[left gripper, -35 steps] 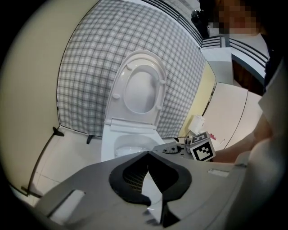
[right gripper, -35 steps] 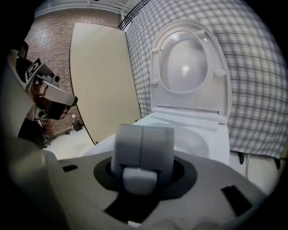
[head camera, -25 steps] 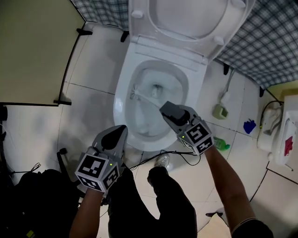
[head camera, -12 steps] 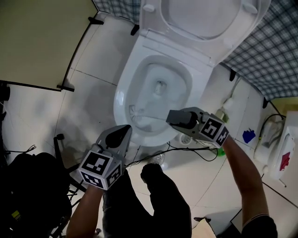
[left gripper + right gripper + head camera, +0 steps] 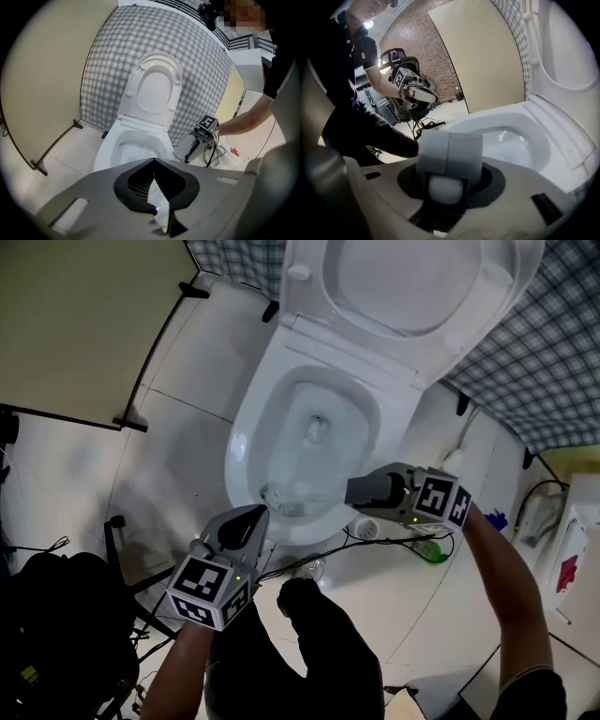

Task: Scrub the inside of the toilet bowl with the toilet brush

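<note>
Glossy floor tiles [image 5: 178, 456] — oval porcelain toilet bowl [image 5: 246, 442], bristly toilet brush [image 5: 278, 495] inside.

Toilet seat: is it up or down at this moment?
Up. The toilet seat stands raised behind the bowl, its underside bumpers showing, and the bowl's bare rim is exposed.

toilet bowl [image 5: 240, 442]: white, oval, glossy inside, long axis running 7 to 1 o'clock in the head view. lid [image 5: 417, 277] tipped up at the 1 o'clock end. toilet brush [image 5: 281, 499]: white bristle head down inside the bowl at 7 o'clock, close to the near wall just below the rim. its thin handle runs out toward 3 o'clock, crosses the rim, and its end is clamped in the right claw [image 5: 354, 490].
</note>
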Demonstrator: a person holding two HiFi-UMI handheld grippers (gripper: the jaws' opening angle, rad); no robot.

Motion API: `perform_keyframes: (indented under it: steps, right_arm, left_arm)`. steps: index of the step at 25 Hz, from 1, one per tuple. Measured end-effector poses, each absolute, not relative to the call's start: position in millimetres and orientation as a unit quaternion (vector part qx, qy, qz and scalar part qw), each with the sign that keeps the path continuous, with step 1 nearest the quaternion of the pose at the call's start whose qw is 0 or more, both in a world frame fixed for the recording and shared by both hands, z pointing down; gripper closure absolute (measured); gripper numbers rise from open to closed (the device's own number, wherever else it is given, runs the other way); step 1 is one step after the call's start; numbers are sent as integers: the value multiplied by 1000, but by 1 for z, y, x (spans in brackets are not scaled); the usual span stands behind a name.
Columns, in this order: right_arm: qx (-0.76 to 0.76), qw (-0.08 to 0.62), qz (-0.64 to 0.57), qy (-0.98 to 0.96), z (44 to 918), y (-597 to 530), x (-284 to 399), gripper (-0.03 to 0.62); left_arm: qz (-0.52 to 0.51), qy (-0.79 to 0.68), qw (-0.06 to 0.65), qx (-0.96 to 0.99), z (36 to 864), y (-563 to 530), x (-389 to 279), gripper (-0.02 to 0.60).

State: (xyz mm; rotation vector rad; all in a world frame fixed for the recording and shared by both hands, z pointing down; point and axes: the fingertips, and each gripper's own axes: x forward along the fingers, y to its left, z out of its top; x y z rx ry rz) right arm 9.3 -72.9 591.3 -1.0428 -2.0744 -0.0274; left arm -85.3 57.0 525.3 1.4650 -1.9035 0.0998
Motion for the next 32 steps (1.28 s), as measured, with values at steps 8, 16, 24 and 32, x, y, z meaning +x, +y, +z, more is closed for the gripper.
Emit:
perform_keyframes:
  steps: [8, 16, 24, 32]
  right_arm:
    - [-371, 383, 3, -846, 590, -50, 15, 416]
    - [-225, 351, 50, -908, 599, -22, -6, 416]
    - [8, 315, 111, -943, 605, -19, -43, 419]
    - [241, 266, 143, -922, 606, -41, -98, 420]
  left_arm:
    - [43, -722, 361, 588, 528, 47, -82, 583]
    - [63, -691, 362, 622, 530, 43, -86, 583]
    - [82, -638, 358, 676, 534, 46, -100, 583]
    - [80, -607, 350, 709, 527, 35, -130, 584]
